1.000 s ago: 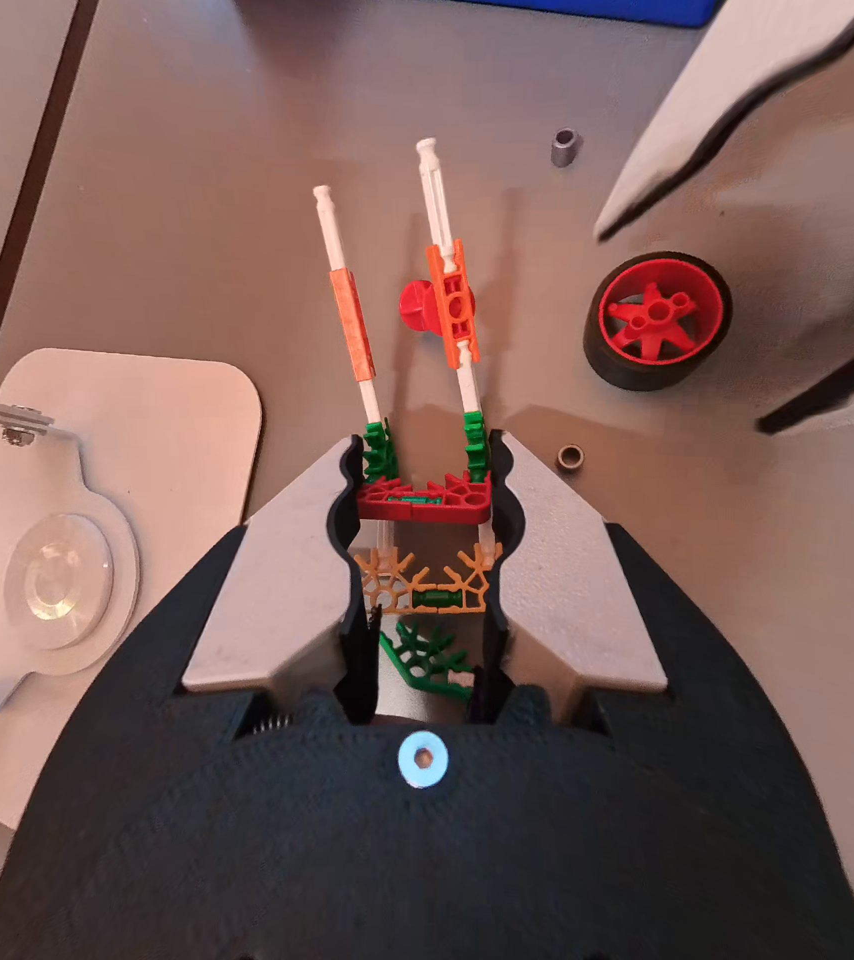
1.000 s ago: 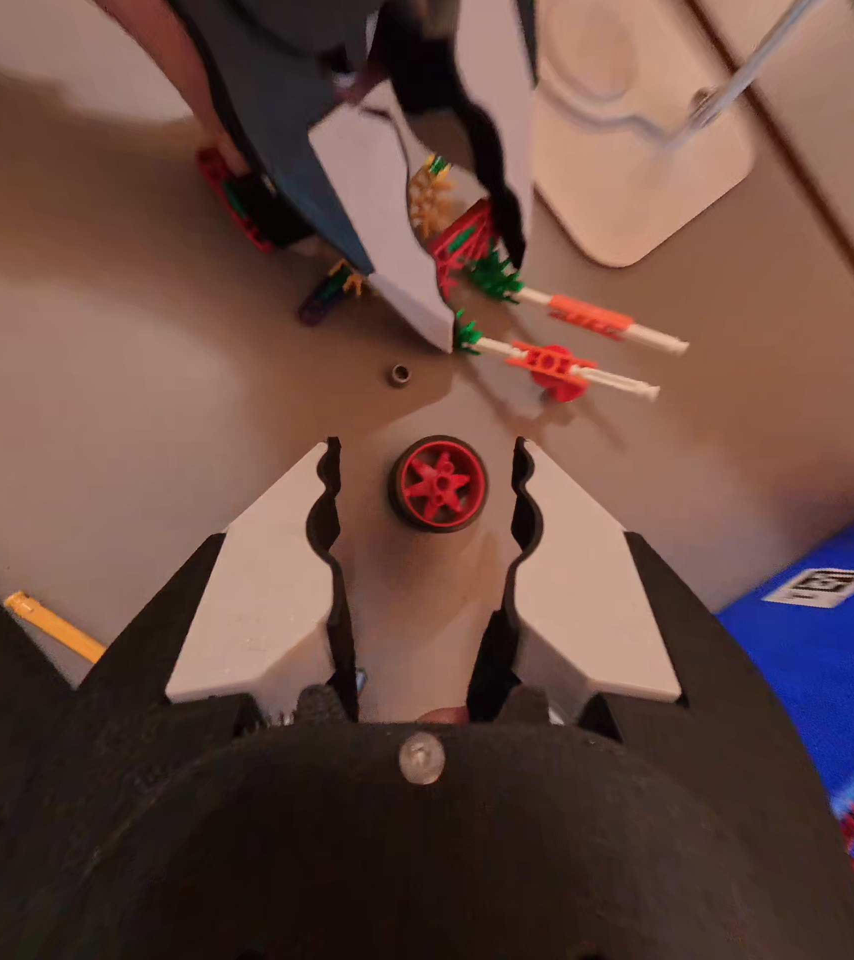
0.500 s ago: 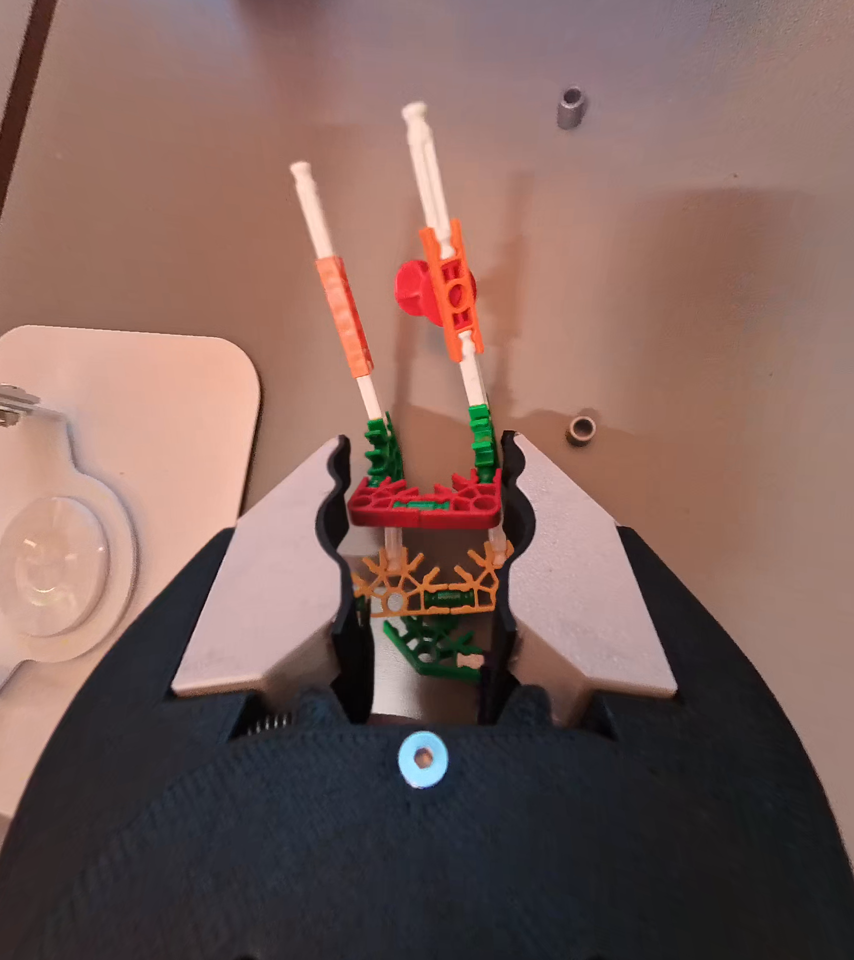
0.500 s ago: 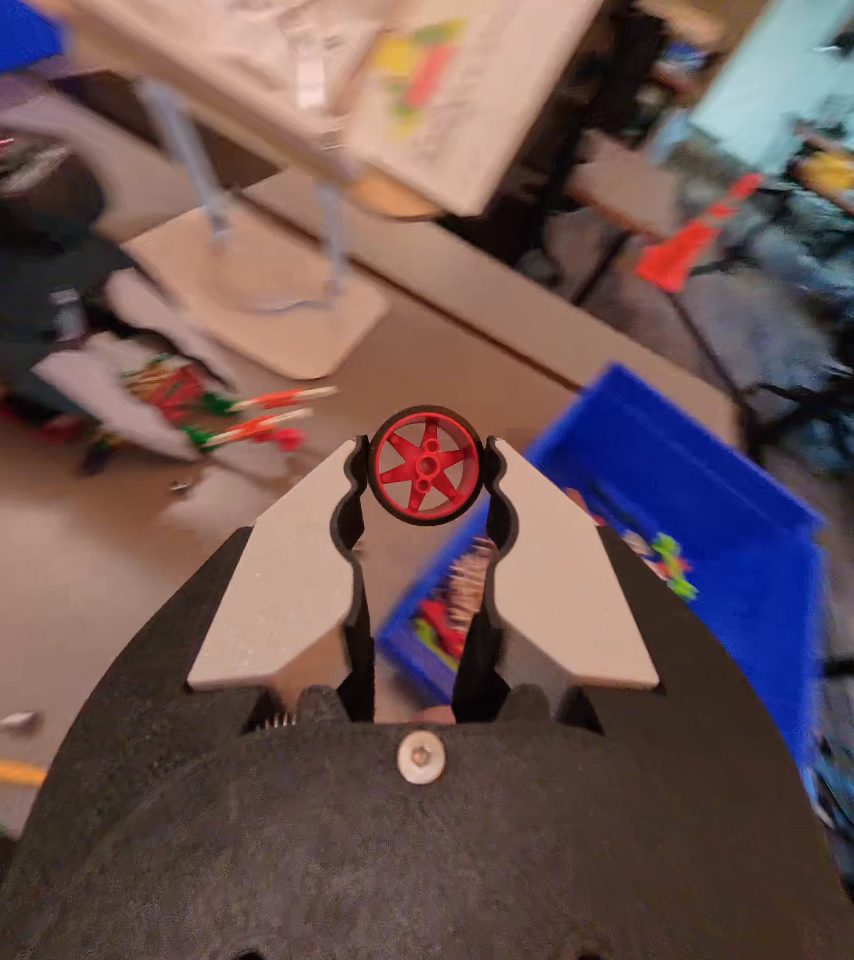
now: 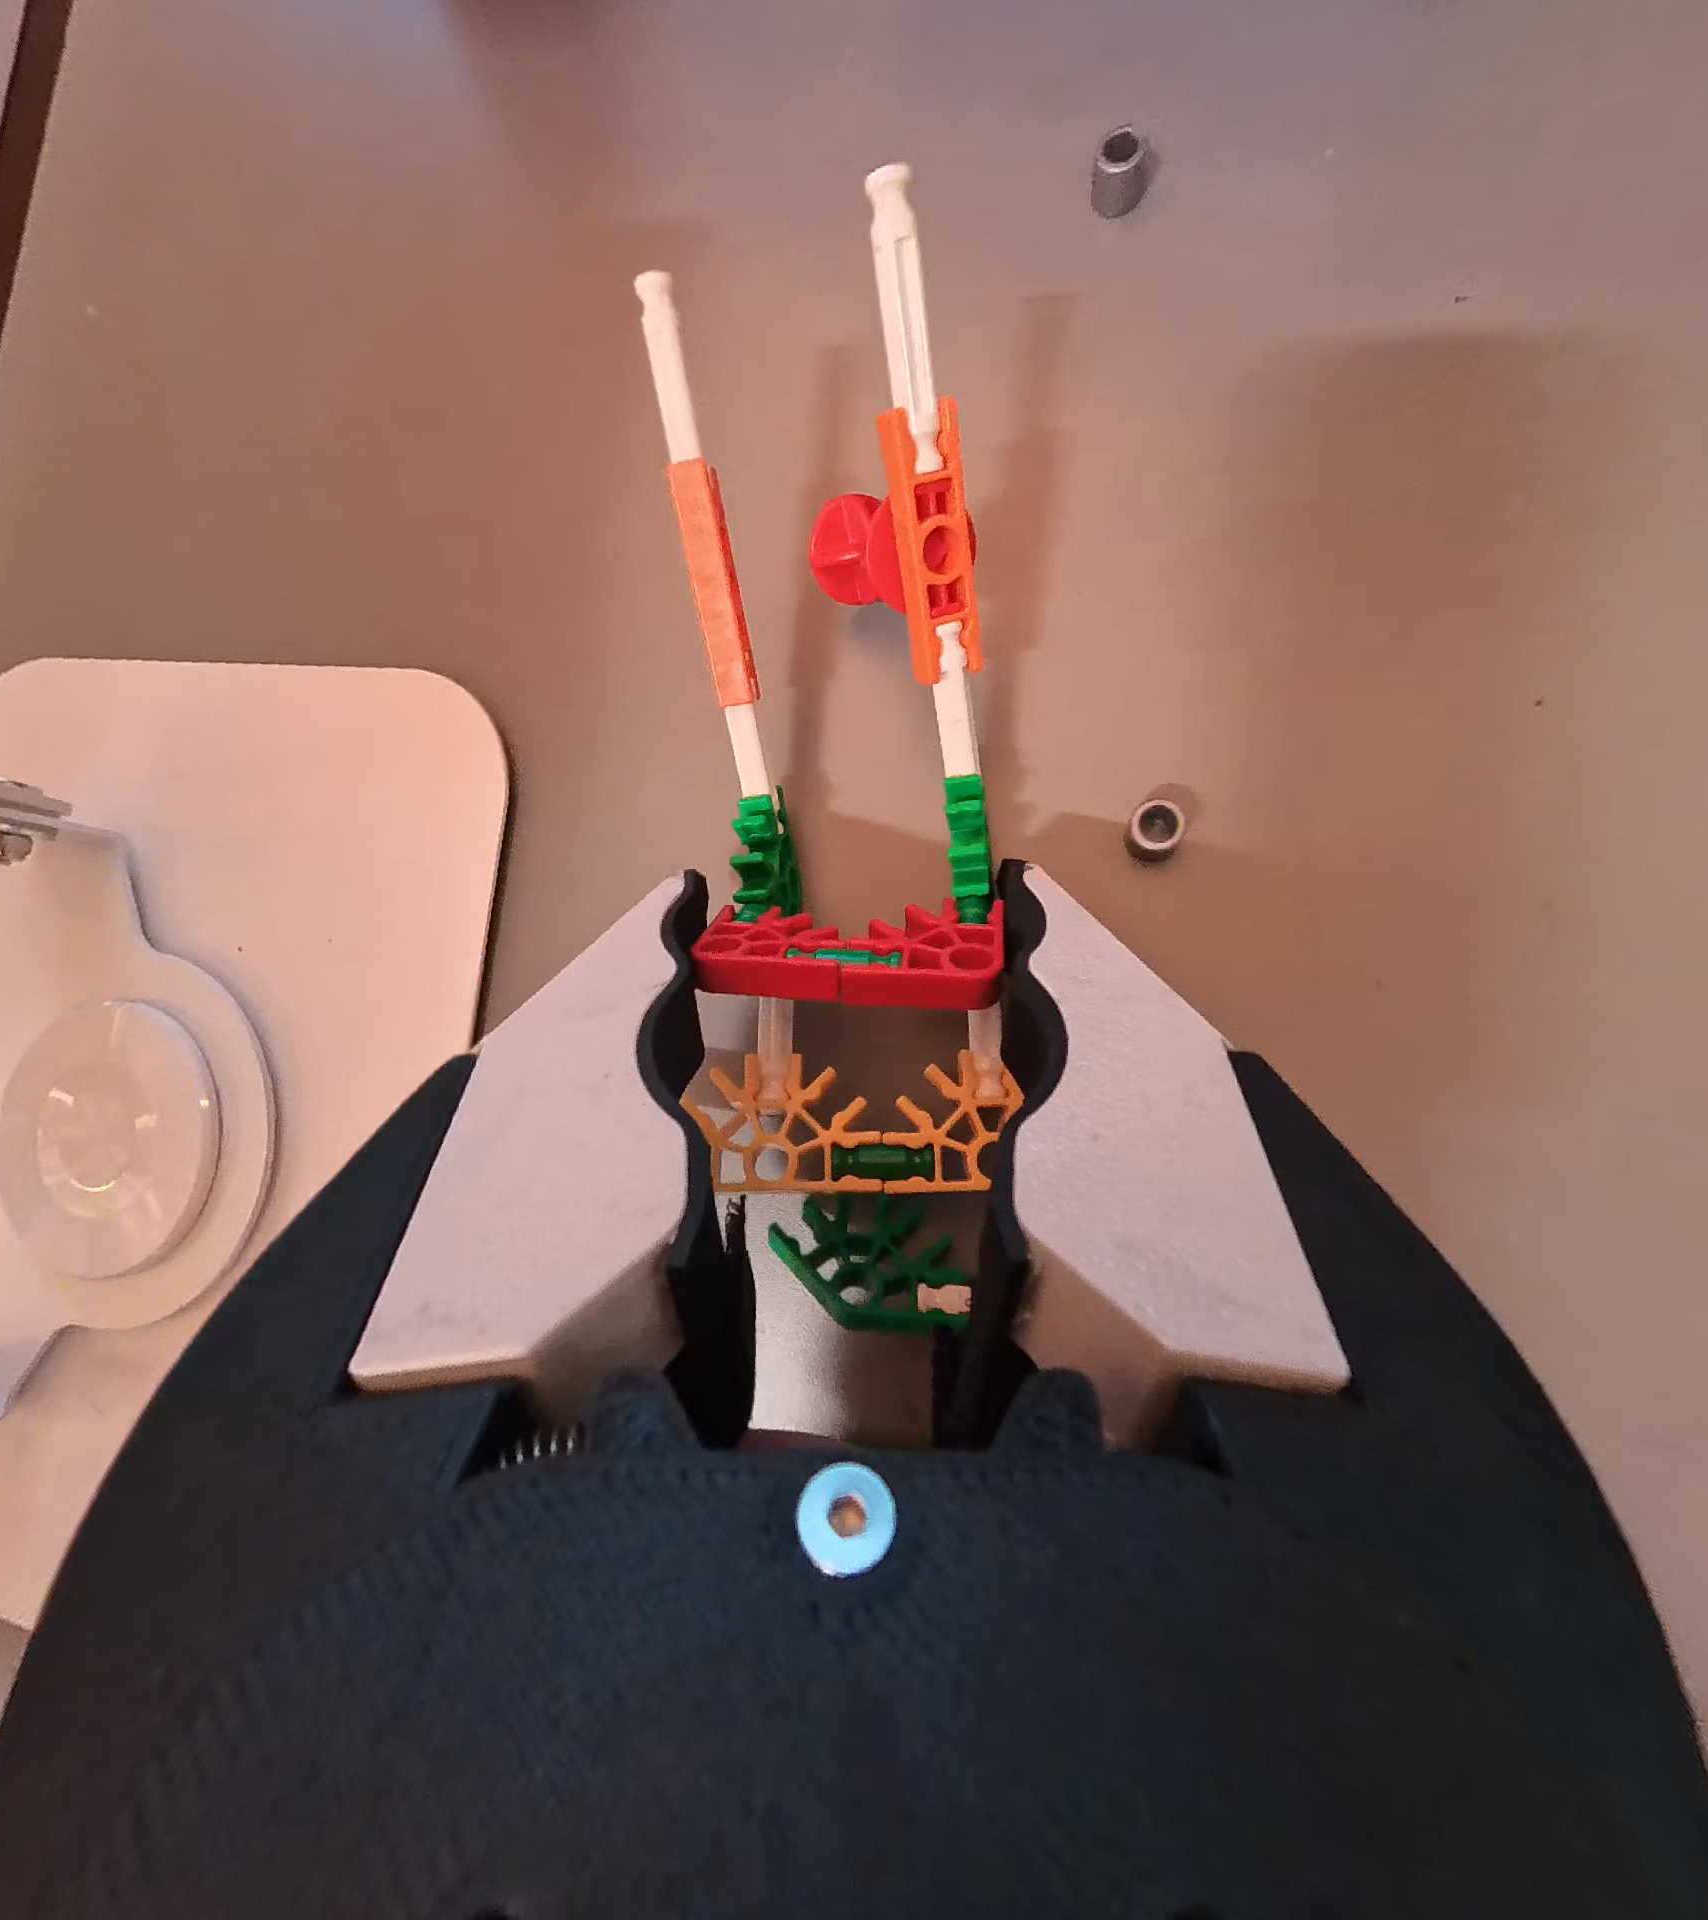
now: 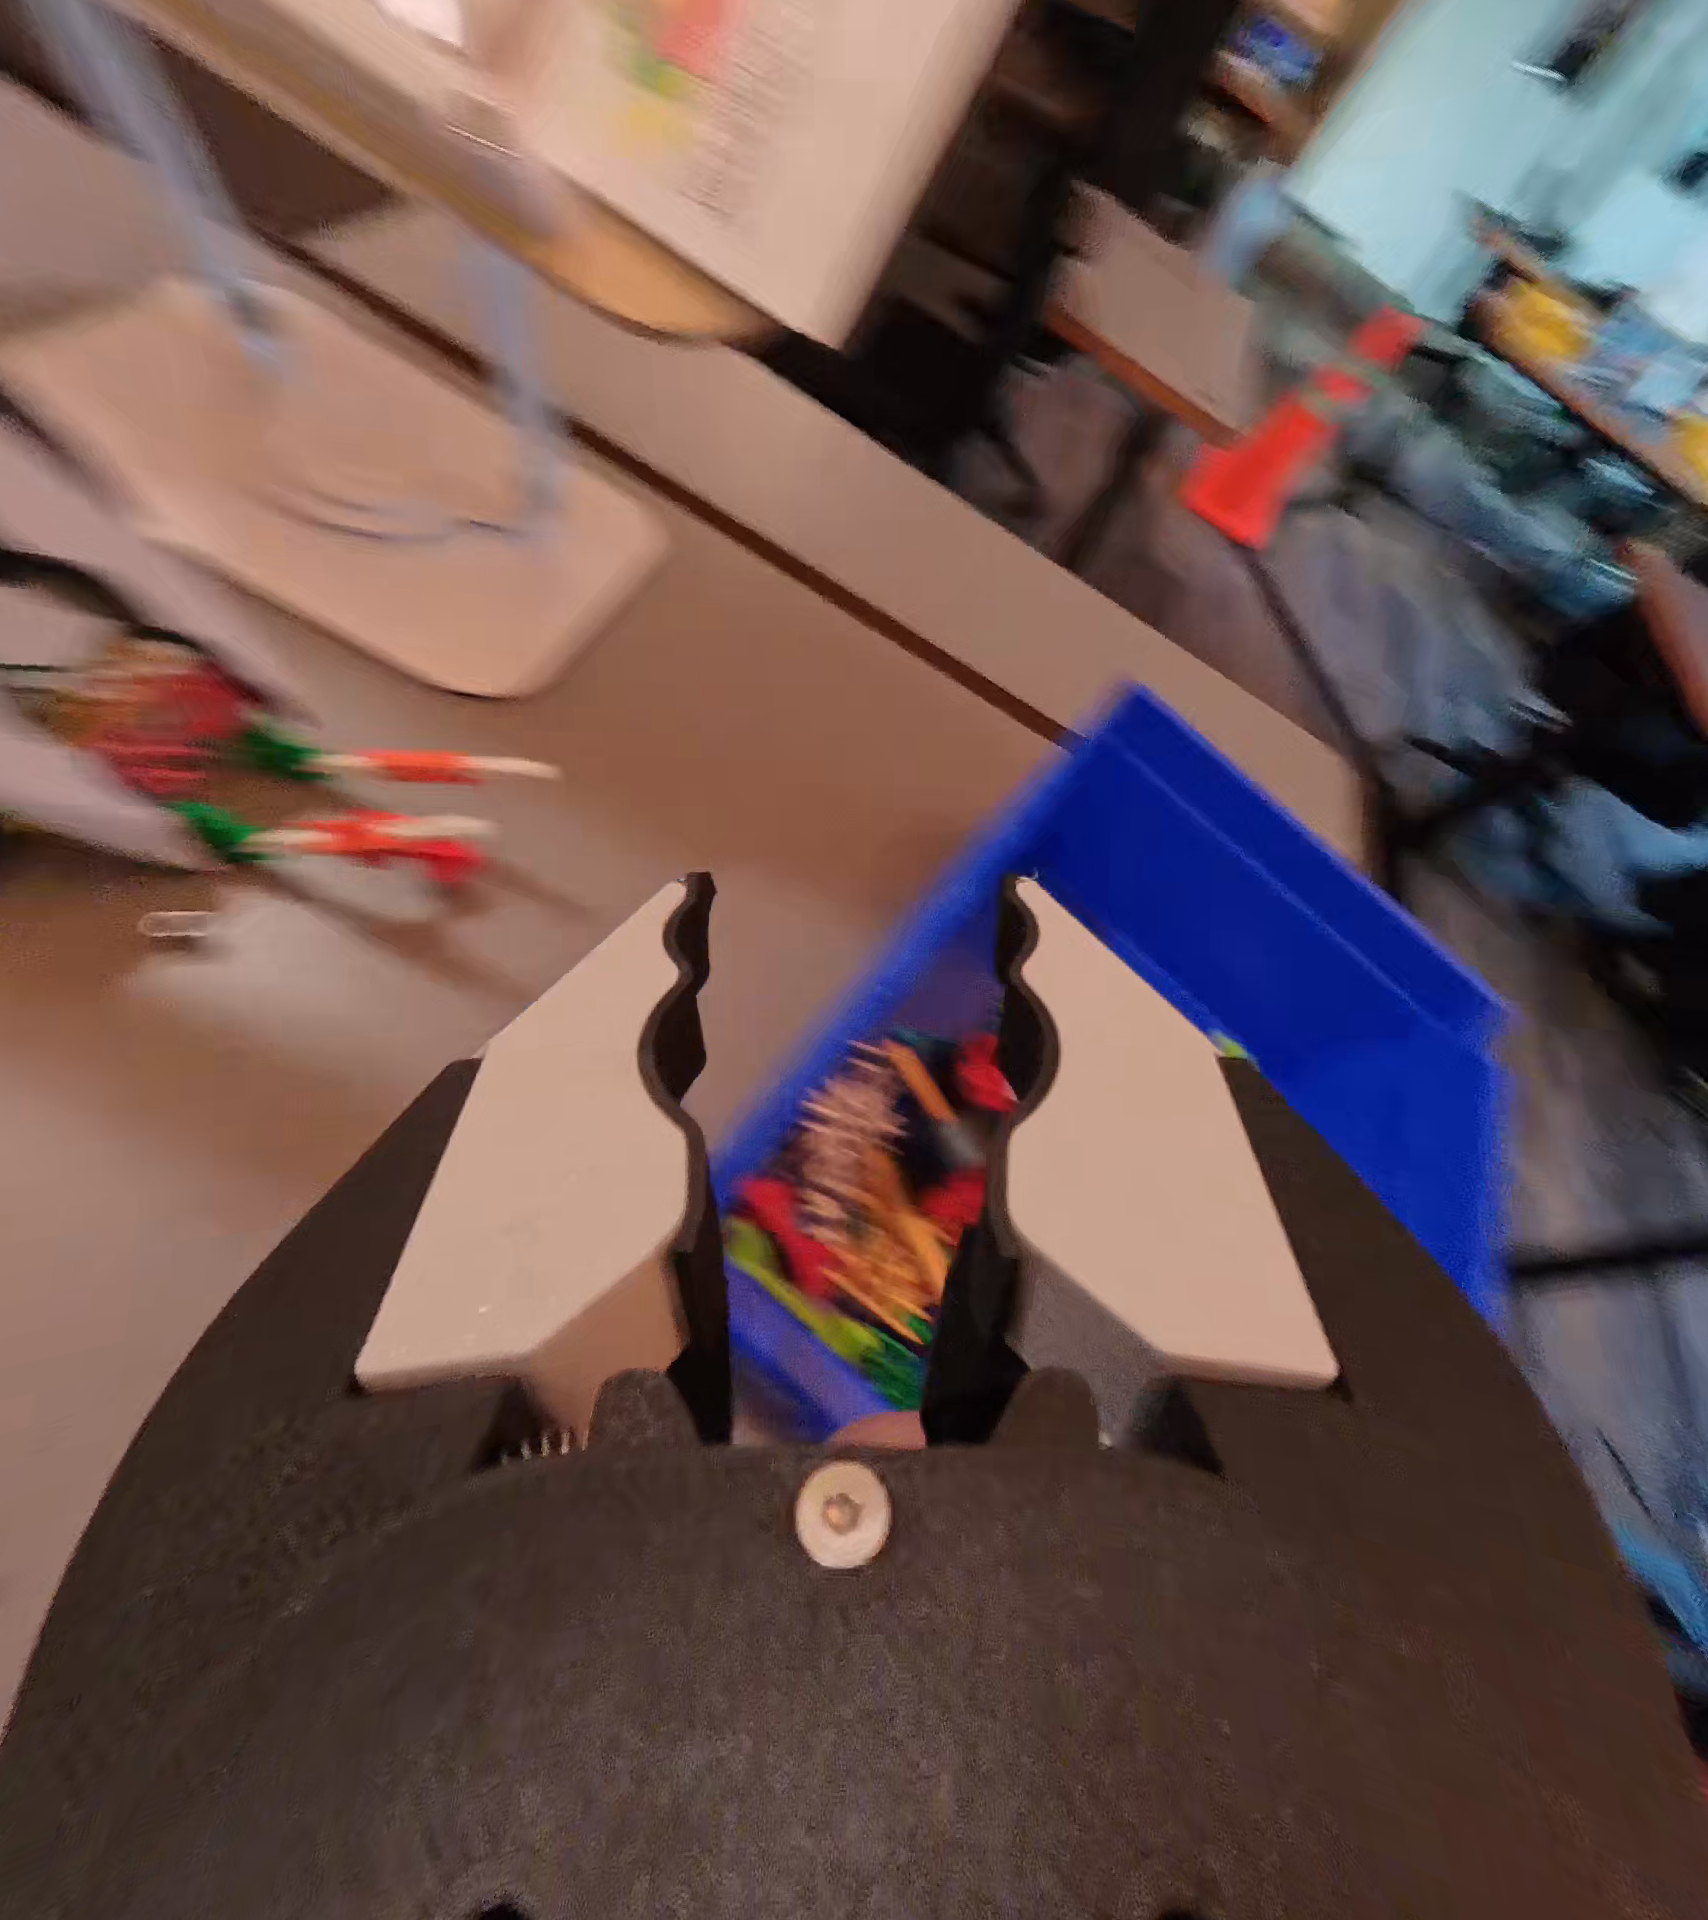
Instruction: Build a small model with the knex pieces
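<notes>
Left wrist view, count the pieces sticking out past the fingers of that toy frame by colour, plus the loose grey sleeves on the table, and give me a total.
White rods: 2
Orange pieces on the rods: 2
Green connectors: 2
Red knob: 1
Grey sleeves: 2
Total: 9

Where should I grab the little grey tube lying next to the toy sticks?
Probably pinch the grey tube across its round outer sides, coming straight down from above. It stands on end with its hole facing up, alone on the table, so fingers fit on either side.
</notes>
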`<state>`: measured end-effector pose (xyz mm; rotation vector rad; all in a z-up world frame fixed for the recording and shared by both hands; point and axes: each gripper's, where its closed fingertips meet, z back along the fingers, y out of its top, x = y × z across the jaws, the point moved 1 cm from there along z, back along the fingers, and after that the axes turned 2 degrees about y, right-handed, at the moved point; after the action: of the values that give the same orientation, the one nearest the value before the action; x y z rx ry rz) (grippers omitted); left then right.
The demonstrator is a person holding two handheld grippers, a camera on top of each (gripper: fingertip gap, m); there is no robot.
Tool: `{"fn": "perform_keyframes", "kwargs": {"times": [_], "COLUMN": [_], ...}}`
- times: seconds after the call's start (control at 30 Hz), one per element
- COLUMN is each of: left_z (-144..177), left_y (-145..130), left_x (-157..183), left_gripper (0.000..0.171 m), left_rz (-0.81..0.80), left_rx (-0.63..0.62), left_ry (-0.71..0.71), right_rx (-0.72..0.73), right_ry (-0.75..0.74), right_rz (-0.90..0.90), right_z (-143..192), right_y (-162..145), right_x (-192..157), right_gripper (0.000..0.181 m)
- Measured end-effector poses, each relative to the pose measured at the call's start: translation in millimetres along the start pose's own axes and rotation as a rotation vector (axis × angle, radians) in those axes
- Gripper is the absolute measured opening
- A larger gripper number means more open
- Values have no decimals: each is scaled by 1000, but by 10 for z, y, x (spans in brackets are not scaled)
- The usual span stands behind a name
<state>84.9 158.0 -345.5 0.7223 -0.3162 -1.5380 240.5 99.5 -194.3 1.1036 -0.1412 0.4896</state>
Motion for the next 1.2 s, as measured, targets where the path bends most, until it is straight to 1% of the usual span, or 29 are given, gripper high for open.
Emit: {"fn": "perform_keyframes", "kwargs": {"times": [0.07,0.13,0.2,0.23,0.27,0.3,0.4,0.5,0.57,0.63,0.77,0.83,0.87,0.97,1.0,1.03,1.1,1.13,1.17,1.2], "left_z": [10,26,66,90,117,142,182,200,232,269,330,353,354,347,348,356,372,384,391,396], "left_y": [22,45,79,82,91,95,66,36,6,-23,-32,-15,-23,-33,-24,-6,15,47,85,118], "left_x": [31,41,34,20,31,59,84,126,164,138,102,97,97,99,96,89,73,46,47,53], "left_gripper": [55,55,55,55,55,55,55,55,55,55,54,55,54,54,54,55,54,54,54,54], "left_rz": [-52,-102,-177,-206,-247,-292,-327,-356,-400,-455,-554,-580,-595,-650,-673,-692,-738,-770,-776,-742], "left_rx": [24,40,59,59,71,83,74,72,63,28,-14,-23,-36,-59,-63,-68,-97,-106,-96,-76], "left_ry": [-3,21,64,87,99,102,97,64,49,79,144,167,173,202,219,239,284,329,348,345], "right_rx": [-1,-67,-184,-204,-210,-222,-244,-270,-275,-272,-237,-241,-254,-286,-281,-278,-273,-272,-279,-277], "right_ry": [188,263,283,289,318,362,437,499,554,610,676,665,683,704,697,684,678,658,621,568], "right_rz": [53,139,192,193,165,125,59,34,44,49,9,19,18,19,23,30,31,49,86,130], "right_z": [-158,-387,-594,-667,-716,-741,-767,-763,-727,-691,-625,-613,-605,-616,-617,-620,-618,-623,-636,-657], "right_y": [126,56,-149,-208,-247,-292,-409,-516,-540,-541,-465,-457,-474,-544,-543,-541,-529,-529,-547,-553], "right_x": [-553,-895,-1065,-1113,-1173,-1234,-1323,-1405,-1486,-1565,-1642,-1652,-1689,-1729,-1716,-1697,-1683,-1658,-1614,-1552], "right_gripper": [52,52,50,46,40,38,29,30,16,8,6,6,8,19,16,6,5,4,3,3]}}
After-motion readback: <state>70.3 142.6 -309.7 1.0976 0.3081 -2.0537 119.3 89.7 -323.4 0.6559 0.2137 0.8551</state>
